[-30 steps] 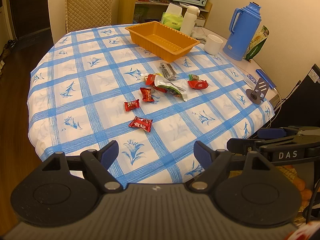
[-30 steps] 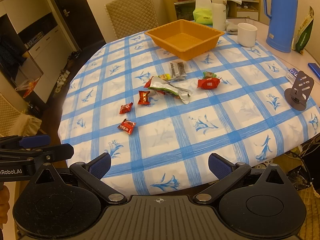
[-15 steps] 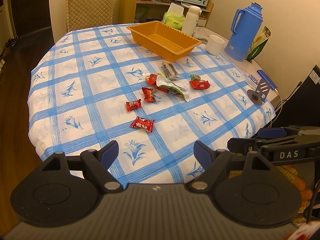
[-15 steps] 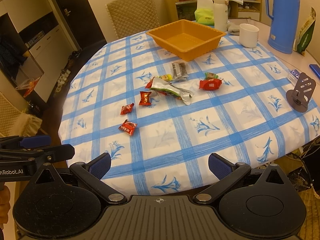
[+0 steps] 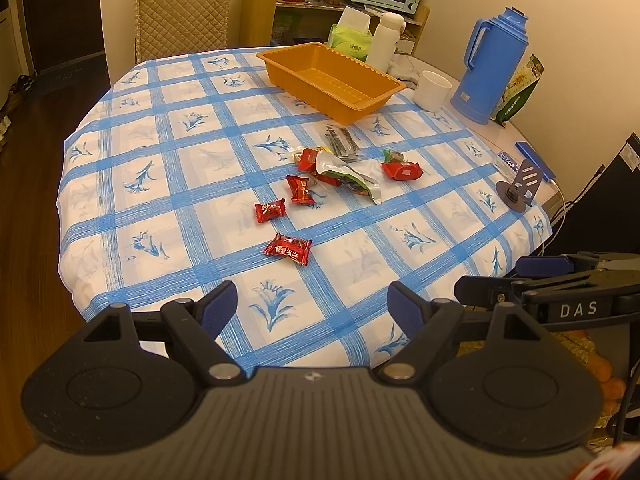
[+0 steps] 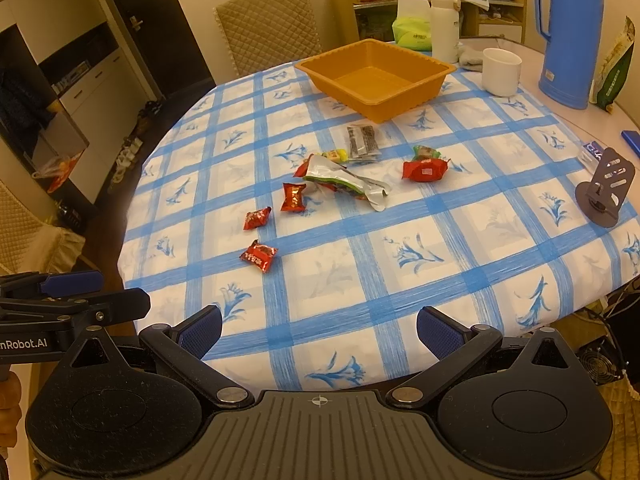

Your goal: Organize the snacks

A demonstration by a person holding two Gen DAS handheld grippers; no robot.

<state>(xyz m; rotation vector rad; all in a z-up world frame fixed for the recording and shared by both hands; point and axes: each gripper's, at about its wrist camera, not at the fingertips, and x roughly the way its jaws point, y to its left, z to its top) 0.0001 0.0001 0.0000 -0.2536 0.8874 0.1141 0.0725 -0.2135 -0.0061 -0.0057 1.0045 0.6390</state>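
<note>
**Snacks scattered short of the orange tray**

We hold the left claw [image 5: 312, 304] over the near edge of the tabletop [image 5: 168, 168], its jaws spread wide with nothing between them. Our right claw [image 6: 318, 330] hangs the same way, jaws apart and empty.

We take the orange tray [image 5: 332, 76] as our landmark. It sits empty toward the far side of the checked cloth. Just in front of it lies a dark snack packet [image 5: 341, 142]. Nearer to us than that, a silver-and-green wrapper [image 5: 352, 174] lies over some red pieces, with a red candy [image 5: 402, 170] just to its right and a small green-wrapped piece touching that one. Further from the tray, toward us and to the left, three more red candies are spread out: one [image 5: 301, 189] beside the wrapper, one [image 5: 270, 211] further left, and the nearest one [image 5: 288, 248] lying alone.

To the right of the tray stand a white cup [image 5: 432, 90] and a blue thermos [image 5: 490, 66].
</note>
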